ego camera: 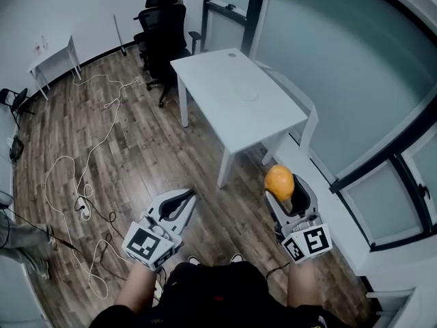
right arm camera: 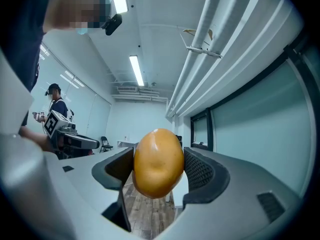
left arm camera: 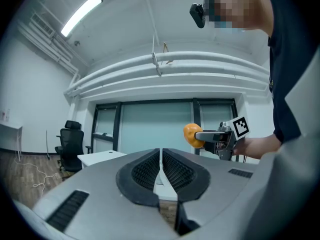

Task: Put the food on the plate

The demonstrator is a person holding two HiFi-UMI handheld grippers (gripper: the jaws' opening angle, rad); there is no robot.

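Observation:
An orange, rounded piece of food [ego camera: 279, 182] [right arm camera: 158, 169] sits between the jaws of my right gripper [ego camera: 281, 191] [right arm camera: 159, 176], which is shut on it and held in the air above the wooden floor. The left gripper view shows the same food [left arm camera: 191, 135] at its right. My left gripper [ego camera: 190, 197] [left arm camera: 160, 160] is shut with nothing in it, its pads pressed together. A white table [ego camera: 225, 108] stands ahead, and a faint round white plate [ego camera: 248, 96] lies on it. Both grippers are well short of the table.
Black office chairs [ego camera: 164, 26] stand behind the table. Loose cables [ego camera: 82, 176] trail over the floor at the left. A small white side table [ego camera: 54, 57] is at the far left. A white window ledge [ego camera: 328, 207] runs along the glass wall at the right.

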